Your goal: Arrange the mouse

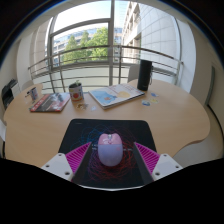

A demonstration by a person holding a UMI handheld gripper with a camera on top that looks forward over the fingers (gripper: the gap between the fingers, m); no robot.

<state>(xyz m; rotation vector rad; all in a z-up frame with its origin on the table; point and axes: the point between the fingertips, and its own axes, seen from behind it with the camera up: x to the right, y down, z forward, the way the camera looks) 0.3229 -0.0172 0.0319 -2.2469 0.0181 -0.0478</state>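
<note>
A pale lilac computer mouse (110, 150) lies on a black mouse mat (105, 128) at the near edge of a round wooden table (180, 115). My gripper (112, 160) is open, with one magenta pad at each side of the mouse. The mouse stands between the fingers (78, 157) with a gap at either side and rests on the mat.
Beyond the mat, on the table, are a magazine (48, 101) at the left, a small can or cup (76, 92), a blue-white booklet (115, 96) and a tall black box (145, 73). A large window with a railing lies behind.
</note>
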